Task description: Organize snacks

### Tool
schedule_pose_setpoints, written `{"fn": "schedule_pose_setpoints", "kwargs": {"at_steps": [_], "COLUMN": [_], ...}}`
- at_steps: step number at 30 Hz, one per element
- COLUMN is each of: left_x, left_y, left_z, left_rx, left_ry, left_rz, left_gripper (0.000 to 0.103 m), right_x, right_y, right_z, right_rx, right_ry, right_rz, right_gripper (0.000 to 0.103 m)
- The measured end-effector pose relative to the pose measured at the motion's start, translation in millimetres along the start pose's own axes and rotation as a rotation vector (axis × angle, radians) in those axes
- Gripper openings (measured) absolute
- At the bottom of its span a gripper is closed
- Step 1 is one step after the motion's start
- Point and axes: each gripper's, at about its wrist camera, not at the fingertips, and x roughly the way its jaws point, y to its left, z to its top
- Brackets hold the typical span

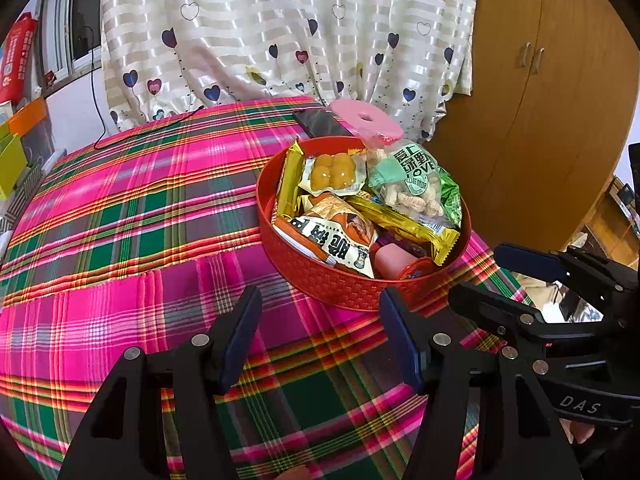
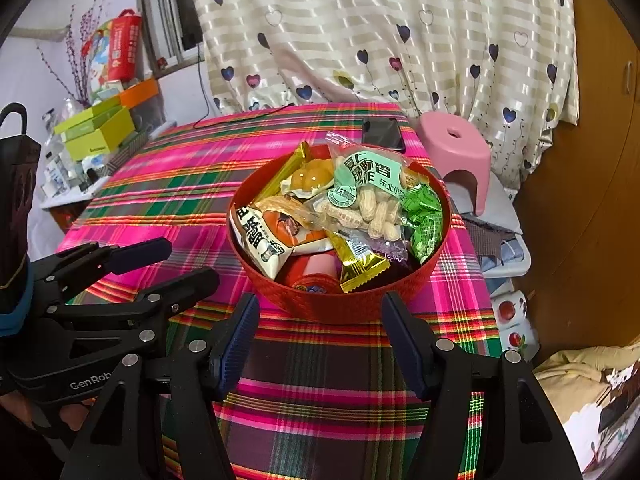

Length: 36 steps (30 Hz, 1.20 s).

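A round red woven basket [image 1: 320, 284] [image 2: 340, 312] sits on the plaid tablecloth [image 1: 140, 220], filled with snack packs. Among them are a clear peanut bag [image 1: 416, 184] [image 2: 372, 204], an orange-and-white packet [image 1: 336, 240] [image 2: 272, 236], a gold bar wrapper [image 1: 412, 224] [image 2: 360, 268], a yellow pastry [image 1: 334, 170] and green candies [image 2: 424, 220]. My left gripper [image 1: 320, 340] [image 2: 190, 262] is open and empty, just in front and left of the basket. My right gripper [image 2: 320, 332] [image 1: 478, 274] is open and empty, directly before the basket's near wall.
A dark phone [image 1: 320, 122] [image 2: 382, 132] lies behind the basket, with a black cable [image 1: 140, 132] at the far table edge. A pink stool [image 2: 456, 148] stands off the right corner. Green and orange boxes [image 2: 96, 132] crowd the left; a wooden wardrobe [image 1: 540, 120] is right.
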Motion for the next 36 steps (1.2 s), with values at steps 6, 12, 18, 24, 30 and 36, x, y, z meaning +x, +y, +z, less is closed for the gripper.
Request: {"fn": "schedule_pose_setpoints", "kwargs": {"at_steps": [6,12,18,24,30,36], "left_x": [1.8,1.9,2.7,2.5,2.5,2.3], "left_y": [0.3,1.0,2.3,3.5,3.0,3.5], "left_z": [-0.5,-0.9,-2.9,-3.6,-3.1,-3.5], "left_rx": [0.001,-0.001,-0.007,-0.009,-0.008,-0.007], "left_ry": [0.001,0.002,0.002,0.003,0.002,0.003], "left_rz": [0.002,0.001,0.005,0.003,0.005,0.006], "left_gripper": [0.062,0.062,0.062,0.062,0.062,0.062], "right_x": [0.1,0.9,0.9,1.0,1.2,1.1], "right_y": [-0.1,-0.5,-0.4,-0.2,-0.3,-0.3], "right_z": [0.2,-1.2,-1.7,-1.5,-1.5,-1.5], "right_rx": [-0.001,0.000,-0.001,0.000,0.001,0.002], "right_ry": [0.000,0.000,0.001,0.001,0.002,0.002], "right_rz": [0.002,0.002,0.002,0.002,0.003,0.003], "right_gripper": [0.063,0.063,0.063,0.063,0.063,0.063]}}
